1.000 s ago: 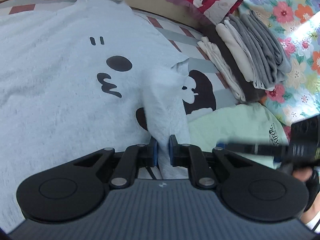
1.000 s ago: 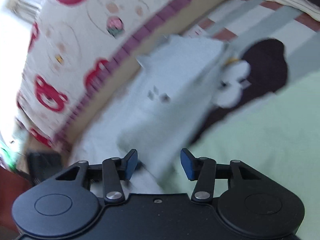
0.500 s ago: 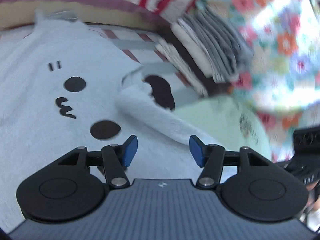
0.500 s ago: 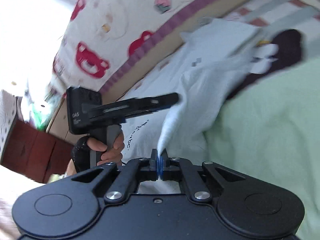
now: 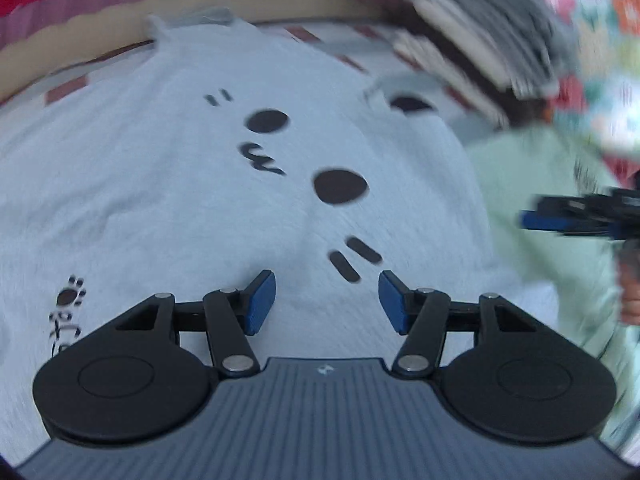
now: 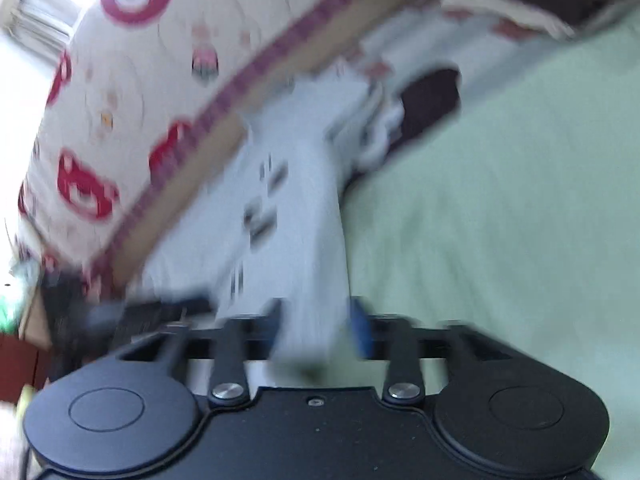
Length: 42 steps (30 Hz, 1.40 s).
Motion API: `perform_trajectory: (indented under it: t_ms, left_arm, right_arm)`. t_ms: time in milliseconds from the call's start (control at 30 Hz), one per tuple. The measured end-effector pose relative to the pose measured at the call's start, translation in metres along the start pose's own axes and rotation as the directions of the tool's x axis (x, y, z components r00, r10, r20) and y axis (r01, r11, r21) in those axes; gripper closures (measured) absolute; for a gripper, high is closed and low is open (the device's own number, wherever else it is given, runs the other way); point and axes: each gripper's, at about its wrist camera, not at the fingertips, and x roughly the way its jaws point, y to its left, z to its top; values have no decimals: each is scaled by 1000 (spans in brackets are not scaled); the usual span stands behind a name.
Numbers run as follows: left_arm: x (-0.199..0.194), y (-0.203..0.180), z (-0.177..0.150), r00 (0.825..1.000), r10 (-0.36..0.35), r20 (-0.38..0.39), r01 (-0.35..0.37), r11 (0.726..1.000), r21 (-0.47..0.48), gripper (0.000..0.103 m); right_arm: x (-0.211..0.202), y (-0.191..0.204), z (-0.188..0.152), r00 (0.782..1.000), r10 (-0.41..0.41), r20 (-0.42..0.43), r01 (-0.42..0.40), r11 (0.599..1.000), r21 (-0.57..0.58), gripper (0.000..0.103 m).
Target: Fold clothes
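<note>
A bed (image 5: 344, 40) with a striped sheet carries everything here. A bear-print quilt (image 6: 132, 92) runs along its far edge. The white shirt (image 5: 168, 184) lies spread flat over most of the bed in the left wrist view, its collar towards the far edge. It bears a printed cartoon face of dark ovals and a squiggle. Near its left side sits a paw mark with a line of dark writing beneath, too small and tilted to read. A pale green garment (image 5: 536, 264) lies just beside the shirt on the right; it carries a small dark print that is too blurred to read. A stack of folded clothes (image 5: 480, 36) sits at the far right corner.

The left hand-held gripper (image 5: 327, 304) hovers over the shirt's near part with its blue pads spread and nothing between them. The right hand-held gripper (image 6: 318, 328) is blurred; its jaws are opening, with a strip of the white shirt lying between the pads, which do not seem to press it. In the left wrist view it appears at the right edge, over the green garment, with a hand (image 5: 630, 292) beneath it.
</note>
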Motion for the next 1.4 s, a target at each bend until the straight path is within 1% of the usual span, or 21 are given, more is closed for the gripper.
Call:
perform_trajectory:
  t_ms: [100,167,200,233,267,333,433,533,667,700,733,800,933,1067,1100,1133,1167,1267,1333,1367,1400]
  left_arm:
    - [-12,23,-5,999,-15,50,19,996,-90,47]
    - [-20,39,-8,997,-8,73,19,988,-150,47]
    - [-23,46,-10,997,9,78,6,983,-183,47]
    - [-28,54,-14,996,41,80,-23,977,-211,47]
    - [-34,61,-18,994,74,79,-53,970,-238,46]
    - [-41,72,-27,988,143,57,-122,953,-278,47]
    - [-50,96,-47,966,258,-26,-249,895,-371,47]
    - [-71,111,-59,934,354,-42,-340,848,-406,47]
    - [-117,125,-66,871,490,23,-425,777,-464,39]
    - [-126,131,-69,859,510,28,-434,758,-488,38]
    - [-135,141,-73,851,525,22,-442,737,-511,38]
    - [-149,159,-79,839,544,6,-450,699,-556,38]
    - [-165,186,-86,821,570,-26,-462,636,-618,38]
    - [-175,202,-93,809,586,-47,-476,606,-637,38]
    - [-176,205,-94,809,586,-51,-477,602,-641,38]
    - [-177,206,-95,807,588,-53,-478,598,-643,38]
    - [-180,207,-96,799,599,-57,-489,591,-642,38]
    - [-191,208,-98,763,642,-73,-544,578,-608,38]
    - [-195,211,-100,748,656,-103,-578,568,-586,38]
    - [-196,213,-101,753,649,-110,-577,570,-585,38]
    - [-197,215,-101,758,642,-117,-575,572,-585,38]
  right_arm:
    - [43,-13,27,999,10,40,-12,999,52,36]
    - [74,-16,42,1000,-6,30,4,998,61,38]
    - [78,-16,43,1000,-4,23,3,999,47,75]
    - [73,-6,43,998,11,66,-11,1000,1,100]
    - [67,5,42,993,32,116,-26,998,-51,100]
    - [38,6,31,973,-14,232,17,1000,-13,101]
    - [24,-15,19,956,-204,212,211,977,-11,101]
    - [15,-30,13,928,-306,211,312,950,3,101]
    - [3,-37,19,962,-136,239,115,988,101,90]
    - [6,-35,23,966,-117,230,98,991,95,78]
    - [10,-33,28,970,-99,221,82,993,88,57]
    - [30,-22,43,977,-99,189,88,994,65,44]
    - [56,-19,85,983,-138,125,138,990,11,44]
    - [106,-23,109,990,-130,-62,130,992,-3,44]
    - [118,-22,109,986,-129,-106,128,992,-17,54]
    - [124,-20,106,984,-135,-119,132,991,-37,95]
    - [126,-18,105,983,-139,-122,134,990,-50,97]
    - [103,-8,99,978,-205,34,208,975,-82,100]
    - [99,-4,89,940,-329,93,341,923,-177,103]
    - [102,-5,83,909,-405,101,417,877,-237,102]
    - [105,-11,78,903,-422,79,428,868,-252,102]
